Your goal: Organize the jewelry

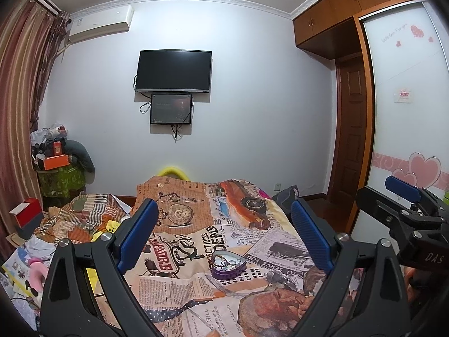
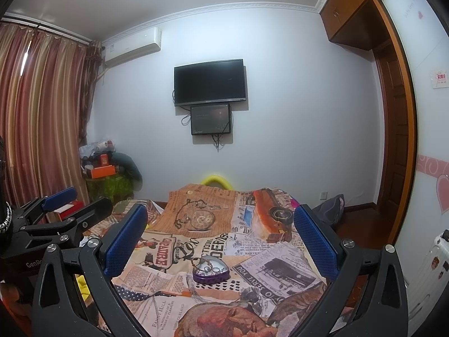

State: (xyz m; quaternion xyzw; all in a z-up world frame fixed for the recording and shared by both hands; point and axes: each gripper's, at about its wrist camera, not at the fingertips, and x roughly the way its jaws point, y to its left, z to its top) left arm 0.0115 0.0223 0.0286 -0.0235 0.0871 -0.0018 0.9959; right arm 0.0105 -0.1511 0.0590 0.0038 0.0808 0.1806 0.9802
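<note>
A purple heart-shaped tin (image 1: 228, 266) sits open on the printed bedspread (image 1: 196, 224), holding rings and a beaded chain that drapes over its rim. It also shows in the right wrist view (image 2: 211, 271). My left gripper (image 1: 224, 233) is open and empty, held above and behind the tin. My right gripper (image 2: 221, 238) is open and empty, also above the tin. The right gripper shows at the right edge of the left wrist view (image 1: 404, 193); the left gripper shows at the left edge of the right wrist view (image 2: 60, 199).
The bed fills the foreground. Crumpled cloth and papers (image 1: 70, 224) lie to its left, with a red box (image 1: 26, 214) beyond. A TV (image 1: 173, 70) hangs on the far wall. A wardrobe (image 1: 407, 112) and door (image 1: 352, 140) stand right.
</note>
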